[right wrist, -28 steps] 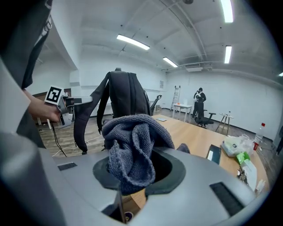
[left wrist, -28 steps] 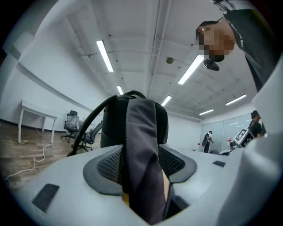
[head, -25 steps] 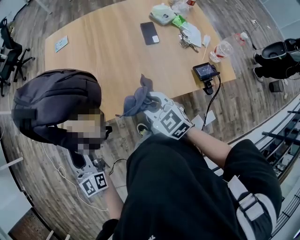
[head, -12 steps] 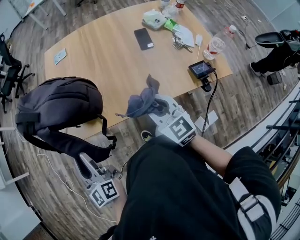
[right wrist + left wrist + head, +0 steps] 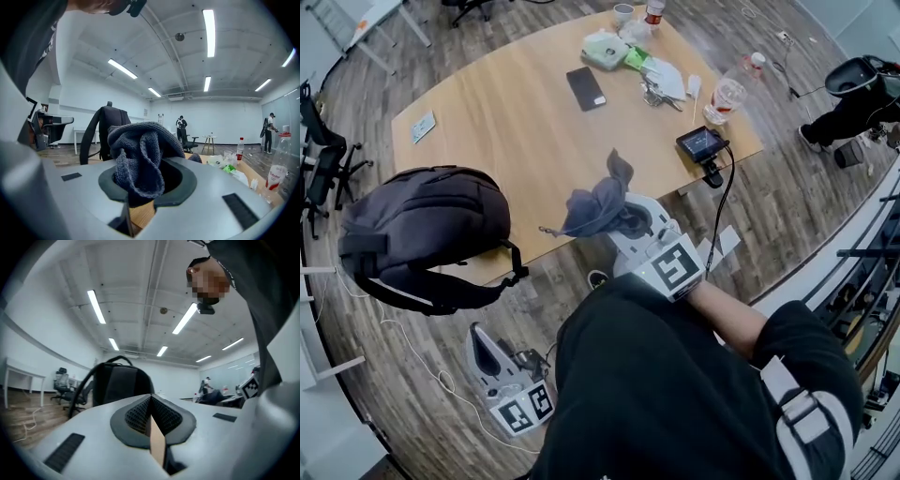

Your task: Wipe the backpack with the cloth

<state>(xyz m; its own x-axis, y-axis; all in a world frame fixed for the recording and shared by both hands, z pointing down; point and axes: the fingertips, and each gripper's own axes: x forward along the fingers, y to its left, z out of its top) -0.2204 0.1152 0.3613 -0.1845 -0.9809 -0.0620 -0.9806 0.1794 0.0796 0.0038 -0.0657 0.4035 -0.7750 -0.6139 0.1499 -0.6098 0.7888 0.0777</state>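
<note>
A dark grey backpack [image 5: 422, 230] lies on the wooden table [image 5: 525, 122] at its near left edge, with a strap [image 5: 441, 292] hanging over the side. My left gripper [image 5: 484, 345] hovers over the floor below the strap, apart from it, shut with nothing between its pads. In the left gripper view the backpack [image 5: 119, 383] stands upright beyond the left gripper [image 5: 151, 412]. My right gripper [image 5: 623, 223] is shut on a crumpled blue-grey cloth [image 5: 598, 208] just over the table's near edge. In the right gripper view the cloth [image 5: 140, 157] bulges out of the jaws, and the backpack [image 5: 105, 129] is behind it to the left.
On the table's far side lie a black phone [image 5: 586, 89], a tissue pack [image 5: 605, 47], keys and wrappers [image 5: 661, 80], a plastic bottle [image 5: 727, 94] and a card [image 5: 423, 127]. A small screen device [image 5: 703, 142] with a cable sits at the right edge. Office chairs [image 5: 319, 159] stand at left.
The left gripper has drawn back from the backpack's strap toward the person's body and its jaws have shut empty. The right gripper has shifted up and right with the cloth.
</note>
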